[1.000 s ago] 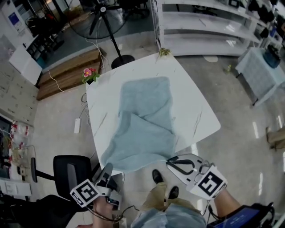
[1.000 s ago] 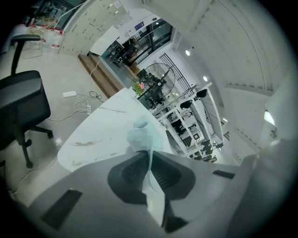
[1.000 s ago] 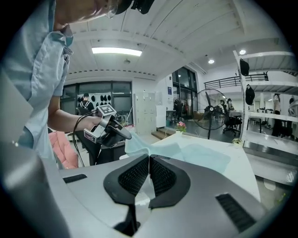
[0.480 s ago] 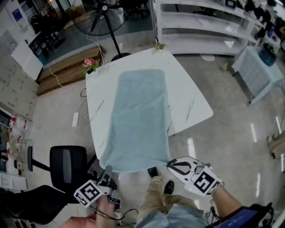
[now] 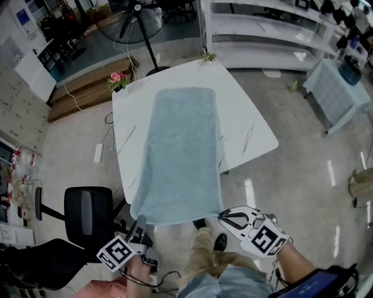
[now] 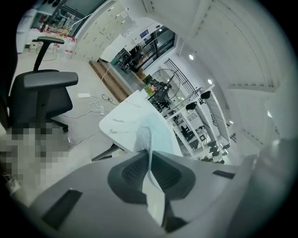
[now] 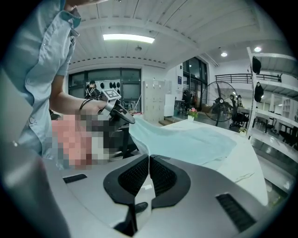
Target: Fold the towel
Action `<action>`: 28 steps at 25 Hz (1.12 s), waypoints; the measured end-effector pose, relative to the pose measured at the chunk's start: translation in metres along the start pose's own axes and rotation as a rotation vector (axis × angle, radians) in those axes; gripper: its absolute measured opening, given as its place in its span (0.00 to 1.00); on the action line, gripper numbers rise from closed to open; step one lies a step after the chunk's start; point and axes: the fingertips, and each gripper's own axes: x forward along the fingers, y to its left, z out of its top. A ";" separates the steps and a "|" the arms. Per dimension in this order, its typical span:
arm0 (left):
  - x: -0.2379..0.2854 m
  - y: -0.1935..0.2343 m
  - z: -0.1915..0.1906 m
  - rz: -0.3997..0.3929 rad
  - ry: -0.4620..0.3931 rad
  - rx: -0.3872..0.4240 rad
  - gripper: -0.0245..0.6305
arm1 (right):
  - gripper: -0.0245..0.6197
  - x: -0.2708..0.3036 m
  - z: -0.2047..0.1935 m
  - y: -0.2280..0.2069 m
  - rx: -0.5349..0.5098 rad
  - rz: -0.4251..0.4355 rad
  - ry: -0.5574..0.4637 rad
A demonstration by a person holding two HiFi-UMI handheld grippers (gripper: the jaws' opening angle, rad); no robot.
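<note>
Surface: a white table [image 5: 247, 125] is seen at frame centre, with a pale blue towel [image 5: 183, 151] spread lengthwise on it.
Room: a standing fan [image 5: 131, 17] is at upper left, white shelving [image 5: 262, 35] at upper right, a black chair [image 5: 87, 212] at lower left.
Left gripper [image 5: 141, 221]: jaws are clamped on the towel's lower-left corner.
Right gripper [image 5: 222, 214]: jaws are clamped on the lower-right corner.

Glossy pale floor [image 5: 303, 174], white shelving [image 5: 262, 35], standing fan [image 5: 139, 23], black office chair [image 5: 87, 210].

Towel [image 5: 182, 154] is hanging over and hiding the surface's [image 5: 250, 128] near edge. Its near corners are lying hidden inside left gripper [image 5: 140, 223] and right gripper [image 5: 221, 214].
</note>
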 end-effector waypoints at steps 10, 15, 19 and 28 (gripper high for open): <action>-0.017 -0.002 0.000 0.019 -0.020 -0.038 0.07 | 0.07 -0.008 0.008 0.007 0.005 0.013 0.003; -0.027 -0.015 0.018 0.018 -0.058 -0.038 0.07 | 0.07 -0.015 0.029 -0.001 0.034 0.002 -0.054; -0.023 -0.044 0.049 -0.013 -0.107 -0.014 0.07 | 0.07 -0.022 0.052 -0.020 0.039 -0.029 -0.084; 0.028 -0.123 0.124 -0.171 -0.189 -0.006 0.07 | 0.07 -0.025 0.114 -0.098 0.054 -0.145 -0.191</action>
